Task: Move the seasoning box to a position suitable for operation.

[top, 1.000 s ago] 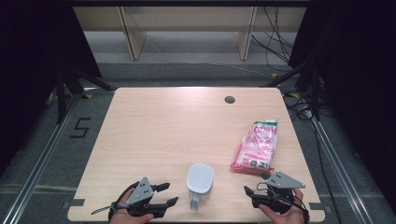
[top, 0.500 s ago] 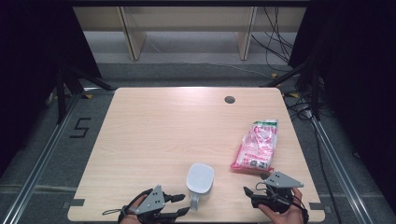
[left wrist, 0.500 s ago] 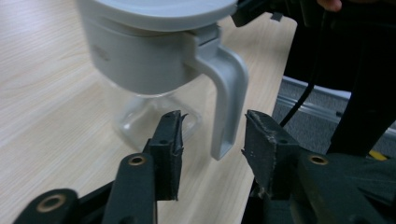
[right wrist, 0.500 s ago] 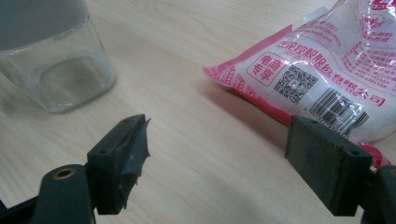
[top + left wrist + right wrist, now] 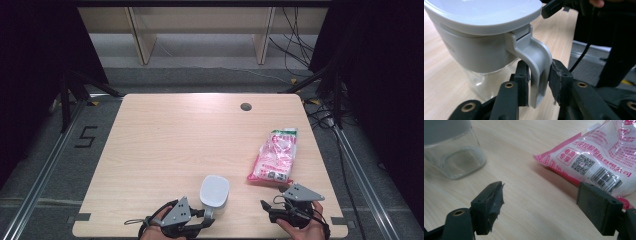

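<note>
1. The pitcher (image 5: 215,190) stood upright near the table's (image 5: 165,145) front edge, roughly mid-width, white lid on, clear body empty as far as I could tell.
2. The left gripper (image 5: 539,83) had come in from the front edge with the pitcher's handle (image 5: 537,65) between its jaws. The jaws had just been closing. The pad on one side looked to touch the handle, with a thin gap showing at the other, so I read it as not yet clamped.
3. Approach made sense: the handle faced the front edge, so a level, straight-in reach put the pads on its flat sides.
4. The right gripper (image 5: 539,207) sat near the front-right corner, jaws spread wide with nothing between them, pointing at bare table.
5. The pink bag (image 5: 275,155) lay flat near the right edge, just beyond the right gripper, well apart from the pitcher. Likely staged for the right hand.
6. My read: step in hand was securing the pitcher; next need was a firm close before any lift.
</note>
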Demonstrator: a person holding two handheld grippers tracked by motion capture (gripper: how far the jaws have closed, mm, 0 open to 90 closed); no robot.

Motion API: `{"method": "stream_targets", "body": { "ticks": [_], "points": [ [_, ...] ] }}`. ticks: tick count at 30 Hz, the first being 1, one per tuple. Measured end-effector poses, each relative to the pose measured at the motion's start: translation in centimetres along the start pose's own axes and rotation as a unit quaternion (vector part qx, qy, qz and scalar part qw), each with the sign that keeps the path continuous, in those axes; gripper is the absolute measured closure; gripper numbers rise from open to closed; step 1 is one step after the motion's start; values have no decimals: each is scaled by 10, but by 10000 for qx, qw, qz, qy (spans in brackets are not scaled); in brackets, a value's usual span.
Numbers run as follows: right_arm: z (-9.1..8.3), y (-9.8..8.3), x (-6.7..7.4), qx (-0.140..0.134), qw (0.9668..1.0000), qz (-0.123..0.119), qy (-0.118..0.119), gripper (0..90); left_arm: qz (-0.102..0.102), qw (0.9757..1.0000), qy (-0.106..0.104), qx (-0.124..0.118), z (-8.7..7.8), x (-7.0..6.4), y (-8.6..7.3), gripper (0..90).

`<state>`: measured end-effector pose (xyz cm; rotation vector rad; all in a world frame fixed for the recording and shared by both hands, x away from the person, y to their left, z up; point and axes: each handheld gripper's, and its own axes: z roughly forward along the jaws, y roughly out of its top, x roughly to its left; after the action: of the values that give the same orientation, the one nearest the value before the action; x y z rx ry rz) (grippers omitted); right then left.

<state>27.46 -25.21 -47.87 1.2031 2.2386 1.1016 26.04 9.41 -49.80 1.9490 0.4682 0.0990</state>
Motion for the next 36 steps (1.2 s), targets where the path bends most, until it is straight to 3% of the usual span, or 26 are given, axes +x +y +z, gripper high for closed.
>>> {"method": "stream_targets", "body": {
  "ticks": [2,5,6,7,14,18,20,22,24,25,28,29,30,31,33,36],
  "points": [
    [0,0,0,3,10000,-30,-2,224,51,10000,-49,-26,3,0,0,715],
    [2,0,-3,-57,9998,-184,51,224,-16,9998,57,-165,10,-3,2,726],
    [1,1,-4,2,9997,-207,140,224,54,9998,145,-121,11,-2,3,727],
    [1,1,-1,-72,9999,-140,2,224,-7,9996,219,-166,13,-1,4,726],
    [1,1,-3,-62,9998,-152,105,226,-156,9980,502,-349,23,12,9,730],
    [1,1,-1,-74,9998,-166,33,225,-147,9982,518,-279,25,25,12,730],
    [1,1,-1,-69,9997,-213,35,225,-190,9972,656,-303,26,32,13,728],
    [1,2,-2,-58,9994,-315,140,226,-225,9972,657,-291,27,38,15,728],
    [1,1,-1,-30,9995,-245,174,225,-244,9965,753,-276,28,44,17,728],
    [1,1,-1,-89,9995,-298,70,226,-274,9966,726,-280,29,47,18,728],
    [2,1,-1,-87,9994,-314,86,225,-362,9970,649,-223,29,55,23,727],
    [1,0,3,-35,9999,-91,78,226,-360,9968,673,-218,29,56,23,727],
    [1,0,3,-35,9999,-91,78,226,-341,9969,677,-226,29,58,23,727],
    [1,1,-1,-40,9995,-270,179,225,-338,9966,717,-217,29,60,24,727],
    [1,1,-1,-69,9994,-332,111,225,-342,9964,747,-217,30,63,23,726],
    [1,1,2,-2,9998,-165,104,225,-262,9964,794,-163,29,67,24,724]
  ]
}}
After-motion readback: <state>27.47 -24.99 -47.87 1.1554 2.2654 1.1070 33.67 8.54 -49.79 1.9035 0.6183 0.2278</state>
